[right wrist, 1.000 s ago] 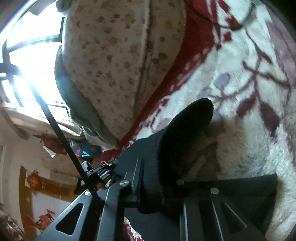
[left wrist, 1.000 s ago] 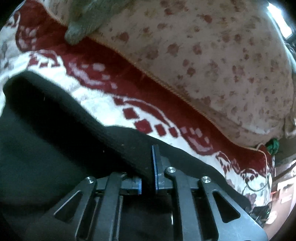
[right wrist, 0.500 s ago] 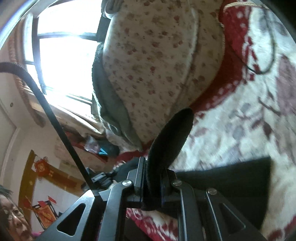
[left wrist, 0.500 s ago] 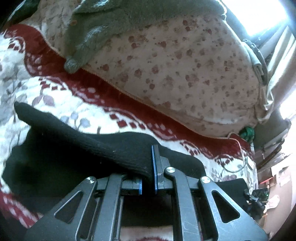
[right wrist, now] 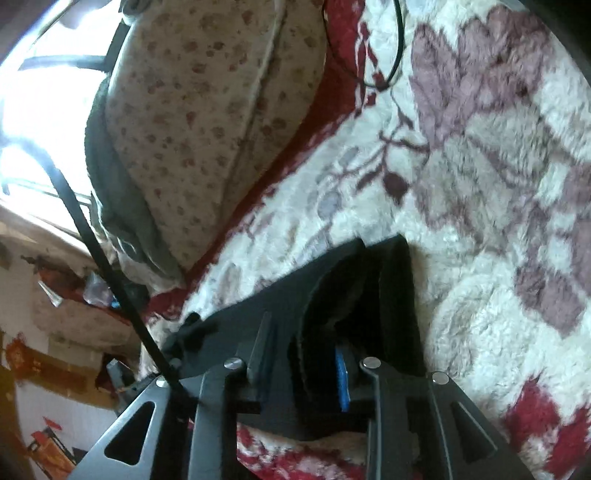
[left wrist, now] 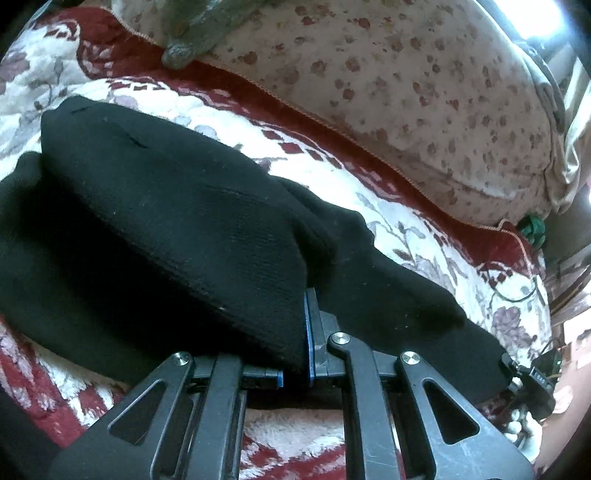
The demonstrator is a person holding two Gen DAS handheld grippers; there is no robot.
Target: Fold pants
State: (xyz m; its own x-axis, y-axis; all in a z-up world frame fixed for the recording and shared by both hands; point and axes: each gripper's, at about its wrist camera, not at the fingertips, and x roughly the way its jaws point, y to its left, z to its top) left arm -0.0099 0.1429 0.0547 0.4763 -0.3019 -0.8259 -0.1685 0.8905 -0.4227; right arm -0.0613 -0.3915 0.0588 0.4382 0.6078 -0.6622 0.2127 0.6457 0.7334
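Observation:
The black knit pants (left wrist: 177, 229) lie on a red and white fleece blanket (left wrist: 424, 236), folded over themselves. My left gripper (left wrist: 295, 354) is shut on a thick edge of the pants, low over the blanket. In the right wrist view the pants (right wrist: 332, 295) lie between the jaws of my right gripper (right wrist: 303, 369), which stand apart around the cloth; a blue pad (right wrist: 341, 380) shows on the right finger.
A large floral pillow (left wrist: 406, 85) with a grey towel (left wrist: 207, 22) on it lies behind the pants. A black cable (right wrist: 391, 55) runs over the blanket. A window and cluttered shelves are at the left of the right wrist view.
Both grippers have come down toward the blanket with the pants. The right gripper's jaws have spread apart from their tight grip on the cloth. The pants' top layer now lies flatter.

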